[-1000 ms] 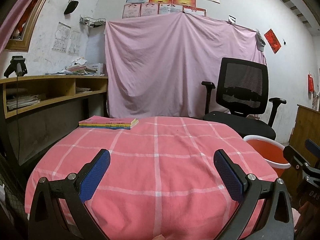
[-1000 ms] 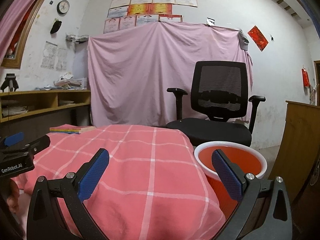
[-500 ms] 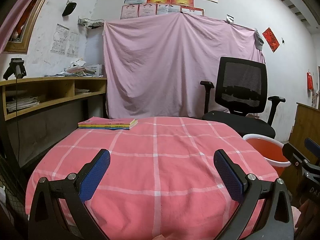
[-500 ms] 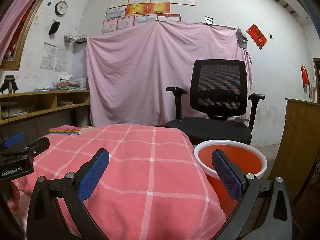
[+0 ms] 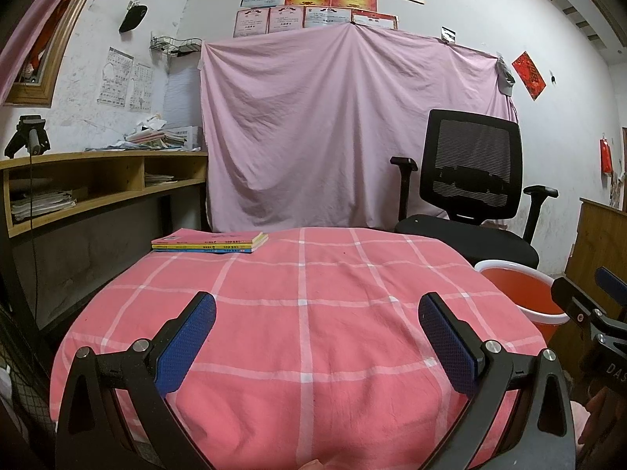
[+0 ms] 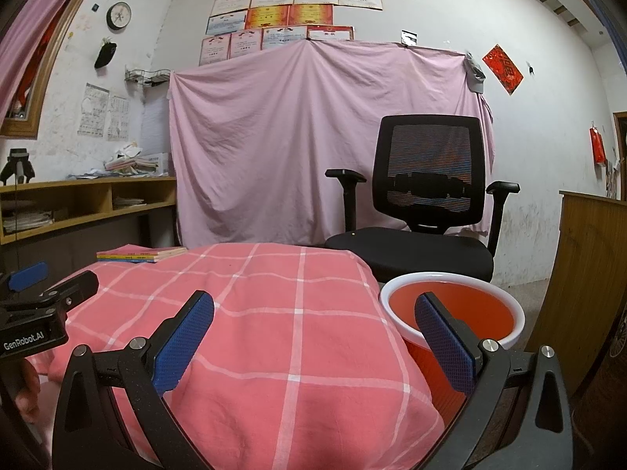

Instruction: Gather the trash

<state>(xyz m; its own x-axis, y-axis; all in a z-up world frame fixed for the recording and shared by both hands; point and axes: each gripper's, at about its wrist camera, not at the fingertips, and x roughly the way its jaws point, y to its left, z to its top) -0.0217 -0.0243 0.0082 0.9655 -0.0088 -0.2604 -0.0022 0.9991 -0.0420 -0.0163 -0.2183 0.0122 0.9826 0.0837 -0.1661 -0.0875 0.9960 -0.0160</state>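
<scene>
Over the last second almost nothing moved: both views drifted up slightly, so the table sat a bit lower in frame, and both grippers kept their jaws spread wide with nothing between them. The left gripper (image 5: pixel 316 337) hovered over the near edge of the pink checked tablecloth (image 5: pixel 305 313); the right gripper (image 6: pixel 313 337) sat at the cloth's right edge, its right pad in front of the red bucket (image 6: pixel 450 309). No trash was visible on the cloth in either view, so I'd judge collection was either done or not yet started; can't tell which. The bucket, the likely bin, stood just beside the table's right side, below the black mesh office chair (image 6: pixel 423 211). It looked like smooth, round plastic with a white rim and appeared empty. The cloth was soft, woven and wrinkled, draped over rounded edges. A flat stack of thin paperback books (image 5: pixel 211 243) lay at the cloth's far left corner. Gripper pads were blue, knurled rubber.
</scene>
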